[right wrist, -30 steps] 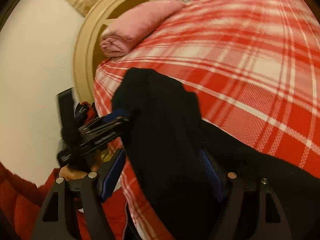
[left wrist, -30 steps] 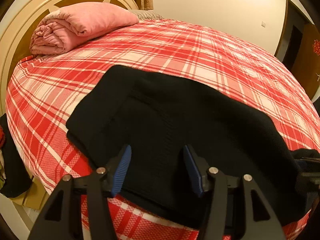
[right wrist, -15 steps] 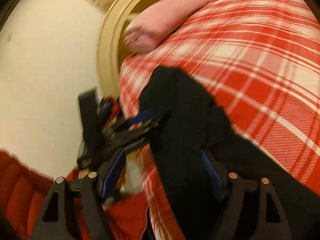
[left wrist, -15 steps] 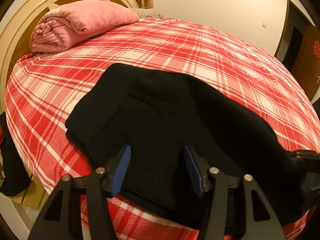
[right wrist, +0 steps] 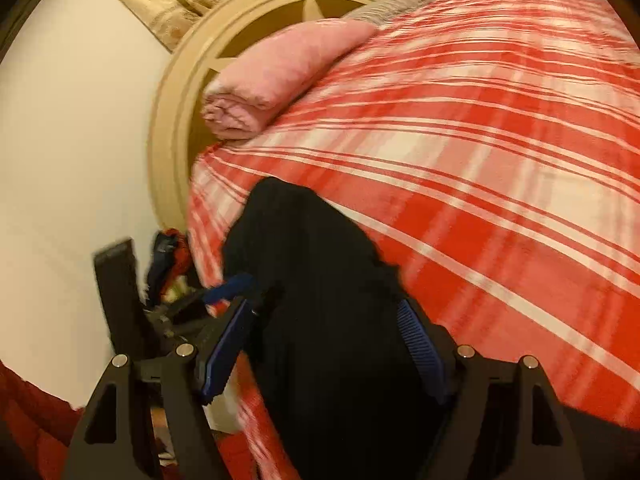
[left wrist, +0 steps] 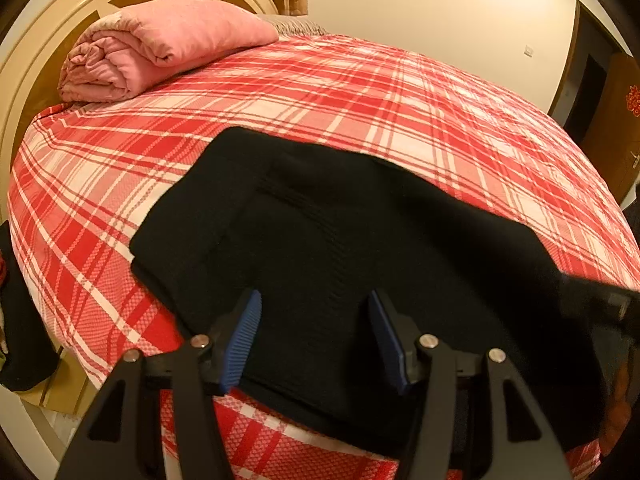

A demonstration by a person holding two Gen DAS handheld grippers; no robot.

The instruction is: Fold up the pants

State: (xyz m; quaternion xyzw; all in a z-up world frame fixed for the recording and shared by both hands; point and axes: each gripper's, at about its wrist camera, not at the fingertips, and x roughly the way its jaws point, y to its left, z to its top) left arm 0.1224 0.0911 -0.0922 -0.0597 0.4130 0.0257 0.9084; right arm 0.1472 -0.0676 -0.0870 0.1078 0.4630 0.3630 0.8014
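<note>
Black pants (left wrist: 340, 220) lie folded into a broad pad near the front edge of a bed with a red plaid sheet (left wrist: 360, 92). My left gripper (left wrist: 316, 308) hovers over their near edge, open, its blue pads apart with flat cloth below. In the right wrist view the pants (right wrist: 312, 248) run up the middle as a dark strip. My right gripper (right wrist: 322, 312) straddles that strip with wide jaws, open; the left pad stands clear of the cloth. The left gripper's blue pad (right wrist: 228, 284) shows beside the strip. The right gripper (left wrist: 600, 304) is a dark blur at the pants' right end.
A rolled pink quilt (left wrist: 160, 48) rests at the head of the bed against a cream round headboard (left wrist: 40, 40). Dark clothes (left wrist: 20, 320) hang off the bed's left side. A brown door (left wrist: 612, 92) stands at the far right. Red padded fabric (right wrist: 32, 420) fills the right view's lower left corner.
The right gripper has shifted a little over the pants, so its view swayed and the pants sit lower in it. The left gripper and the pants stay where they were.
</note>
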